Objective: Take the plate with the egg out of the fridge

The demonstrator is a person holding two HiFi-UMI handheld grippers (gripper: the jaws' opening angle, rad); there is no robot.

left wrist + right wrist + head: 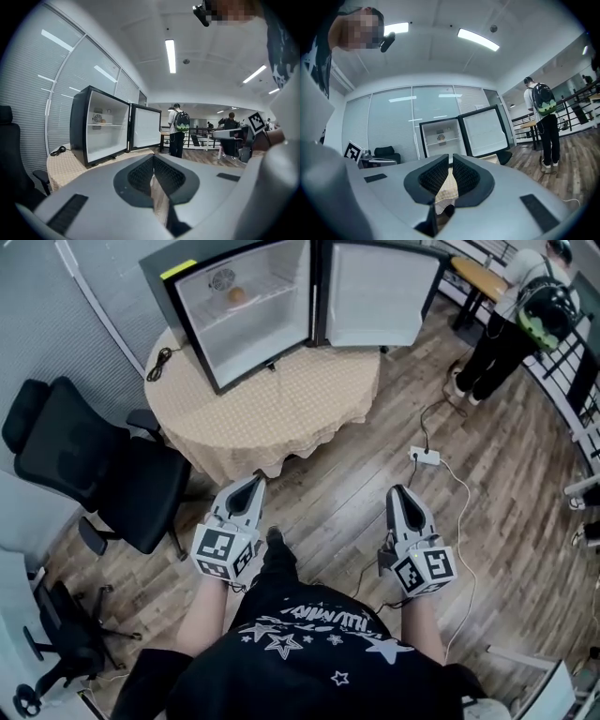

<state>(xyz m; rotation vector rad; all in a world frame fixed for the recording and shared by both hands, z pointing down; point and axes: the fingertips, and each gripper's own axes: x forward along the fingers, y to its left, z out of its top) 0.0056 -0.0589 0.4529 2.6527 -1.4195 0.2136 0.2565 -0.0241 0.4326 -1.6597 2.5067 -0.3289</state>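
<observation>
Black chair [94, 465] beside round table [281, 418] (beige checked cloth).

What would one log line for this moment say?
fridge: open, on table | egg: inside fridge | left gripper: shut, empty | right gripper: shut, empty

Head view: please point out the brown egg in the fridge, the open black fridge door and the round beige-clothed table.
Brown egg [236, 294]: head view, its middle.
Open black fridge door [380, 292]: head view, white inner panel.
Round beige-clothed table [300, 399]: head view, bare cloth, front part.
</observation>
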